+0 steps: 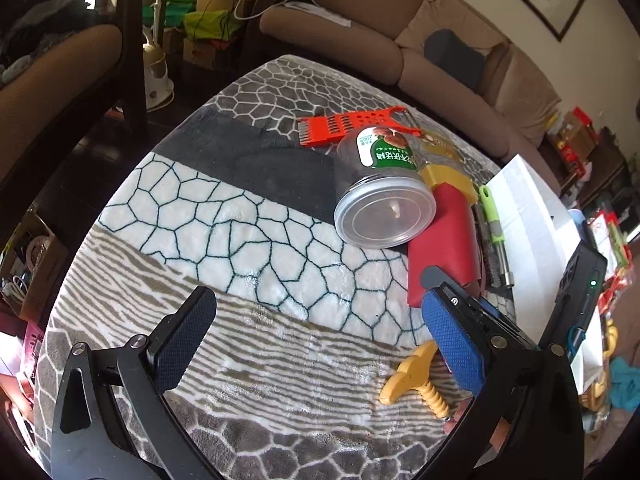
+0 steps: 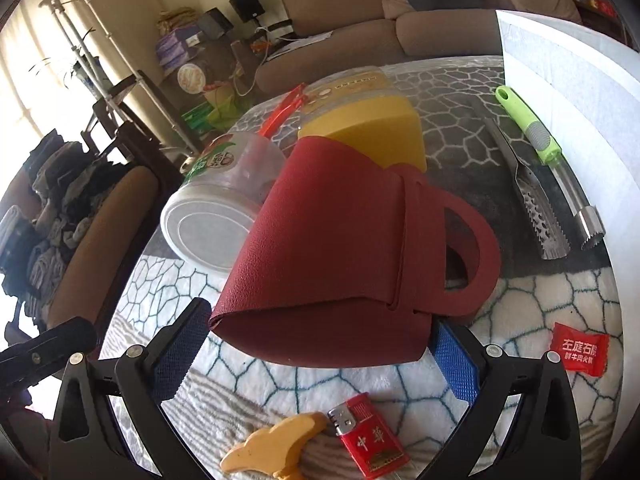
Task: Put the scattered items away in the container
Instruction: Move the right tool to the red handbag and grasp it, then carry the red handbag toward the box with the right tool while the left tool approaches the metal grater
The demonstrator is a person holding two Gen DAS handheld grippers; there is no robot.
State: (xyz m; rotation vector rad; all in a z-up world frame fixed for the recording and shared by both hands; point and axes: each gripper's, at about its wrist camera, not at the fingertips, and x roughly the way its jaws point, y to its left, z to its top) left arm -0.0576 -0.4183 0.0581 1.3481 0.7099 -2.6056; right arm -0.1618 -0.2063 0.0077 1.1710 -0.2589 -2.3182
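My right gripper [image 2: 318,356] is open, and its fingers flank the near end of a dark red leather holder with a loop handle [image 2: 340,248], which lies on the blanket. I cannot tell whether the pads touch it. The same red holder [image 1: 444,240] shows in the left wrist view, beside a clear jar [image 1: 384,200] on its side. My left gripper [image 1: 320,340] hangs open over bare blanket, holding nothing. A yellow wooden corkscrew [image 1: 416,380] lies by its right finger. The white box [image 2: 568,92] stands at the right.
Around the holder lie a yellow sponge [image 2: 372,132], an orange grater [image 1: 352,124], a green-handled corer [image 2: 532,132], a metal scaler [image 2: 540,208], a red lighter [image 2: 368,436] and a red snack packet [image 2: 576,352]. A sofa and chairs surround the table.
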